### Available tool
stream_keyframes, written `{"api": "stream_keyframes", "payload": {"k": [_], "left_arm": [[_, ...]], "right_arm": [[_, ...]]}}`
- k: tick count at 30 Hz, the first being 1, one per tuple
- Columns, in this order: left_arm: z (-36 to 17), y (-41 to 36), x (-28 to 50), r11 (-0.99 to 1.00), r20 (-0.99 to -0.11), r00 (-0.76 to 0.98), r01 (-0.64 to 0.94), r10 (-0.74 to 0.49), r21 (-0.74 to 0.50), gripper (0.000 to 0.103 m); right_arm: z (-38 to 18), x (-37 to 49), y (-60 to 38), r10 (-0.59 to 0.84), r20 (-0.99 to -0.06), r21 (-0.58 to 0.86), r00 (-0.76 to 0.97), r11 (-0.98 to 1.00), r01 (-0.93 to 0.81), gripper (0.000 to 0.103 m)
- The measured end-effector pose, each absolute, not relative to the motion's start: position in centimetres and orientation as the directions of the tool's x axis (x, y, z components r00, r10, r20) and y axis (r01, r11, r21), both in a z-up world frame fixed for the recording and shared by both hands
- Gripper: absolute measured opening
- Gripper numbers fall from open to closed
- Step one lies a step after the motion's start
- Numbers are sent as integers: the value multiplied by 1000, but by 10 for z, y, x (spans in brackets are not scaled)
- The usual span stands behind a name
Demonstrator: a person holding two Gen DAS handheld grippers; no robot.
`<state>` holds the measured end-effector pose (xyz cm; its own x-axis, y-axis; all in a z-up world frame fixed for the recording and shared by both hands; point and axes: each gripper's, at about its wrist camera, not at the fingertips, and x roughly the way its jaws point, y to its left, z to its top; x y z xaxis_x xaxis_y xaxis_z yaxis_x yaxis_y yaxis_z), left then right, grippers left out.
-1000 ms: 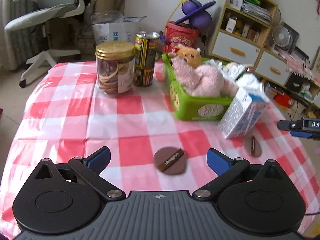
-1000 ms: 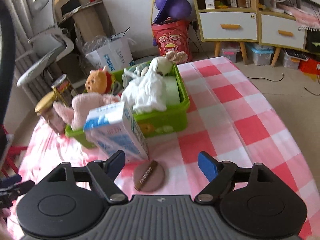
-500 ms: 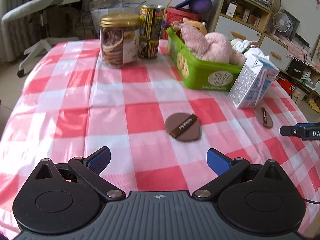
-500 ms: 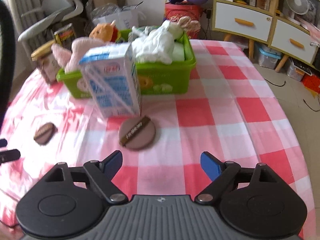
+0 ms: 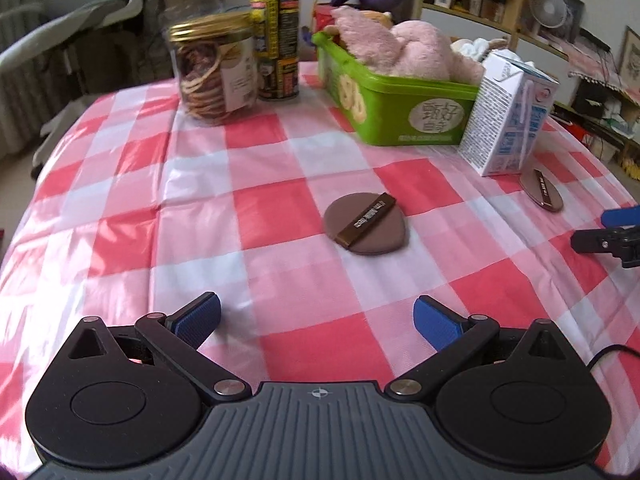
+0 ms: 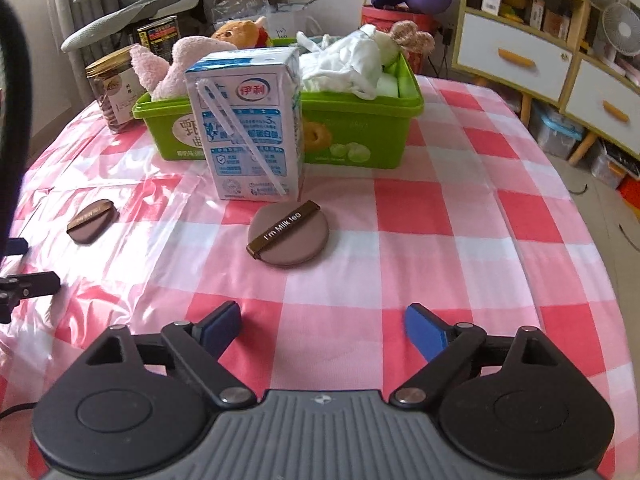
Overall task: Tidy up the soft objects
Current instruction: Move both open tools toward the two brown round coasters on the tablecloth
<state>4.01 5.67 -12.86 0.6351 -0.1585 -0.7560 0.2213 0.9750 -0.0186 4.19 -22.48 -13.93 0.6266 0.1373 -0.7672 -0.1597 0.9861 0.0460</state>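
**Both grippers lowered toward the puffs; nothing held**

Since a second ago both views sit nearer the checked table (image 5: 120, 184). Left gripper (image 5: 316, 318) is spread wide and empty, one brown puff (image 5: 365, 224) ahead. Right gripper (image 6: 322, 326) is opening, empty, facing the second puff (image 6: 288, 236). Pickup appears imminent. Only the right view shows the white cloth (image 6: 344, 66) in the far green bin (image 6: 360, 132), behind the milk carton (image 6: 248, 128).

Two fisheye views look forward and steeply down from just behind each hand-held gripper, low over the checked tabletop (image 5: 120, 200). The left view faces the green basket (image 5: 400, 120) from its left end, the right view from its long side. Both share the milk carton (image 6: 248, 128) and both brown puffs.
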Motion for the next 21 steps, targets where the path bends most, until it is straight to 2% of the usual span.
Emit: {"api": "stream_keyframes", "payload": {"k": [9,18,21], "left_arm": [[-132,39,55,967,-726,662,255,-184,-13,97],[-130,27,64,960,-706,676,279,-210,-18,84],[-129,26,64,958,-704,676,286,-217,-20,79]], "right_arm": [[-146,55,-208,150,-728,35,669,983,-182,72],[-148,71,-202,149,-707,38,691,984,-174,72],[-148,74,-201,148,-705,38,694,984,-172,68]]}}
